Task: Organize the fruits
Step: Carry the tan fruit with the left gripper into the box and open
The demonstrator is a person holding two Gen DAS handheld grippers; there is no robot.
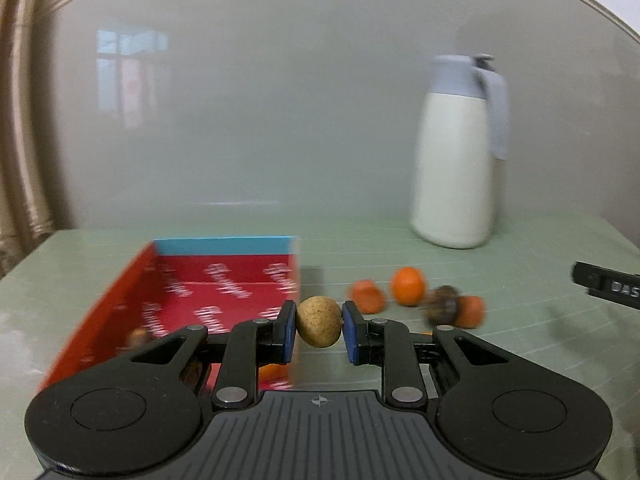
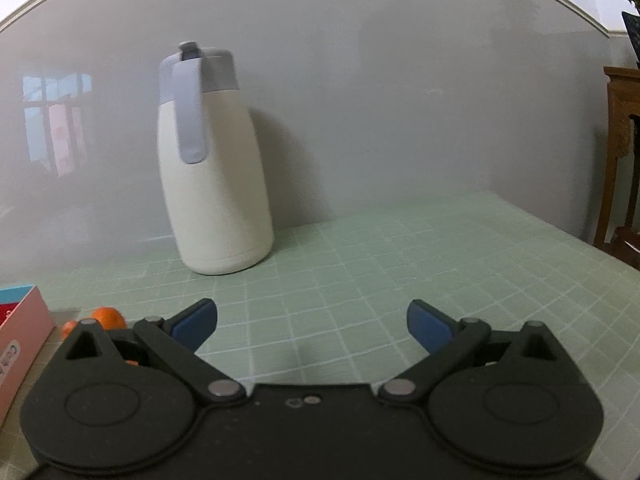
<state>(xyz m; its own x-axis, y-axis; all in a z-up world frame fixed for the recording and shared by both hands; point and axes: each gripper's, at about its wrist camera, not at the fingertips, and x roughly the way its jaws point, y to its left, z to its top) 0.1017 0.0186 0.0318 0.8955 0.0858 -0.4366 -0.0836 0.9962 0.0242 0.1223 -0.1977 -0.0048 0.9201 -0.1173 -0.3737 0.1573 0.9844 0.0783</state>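
Longan (image 1: 319,322) is sitting clenched between the left gripper's (image 1: 319,330) blue pads beside the red box (image 1: 224,280); the right gripper (image 2: 312,326) is gaping near it, released

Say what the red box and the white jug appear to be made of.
Red box: likely printed cardboard, with thin flat walls, sharp folds and repeated white lettering. White jug: smooth matte cream body, possibly coated metal or plastic; its grey-blue lid and handle look like moulded plastic.
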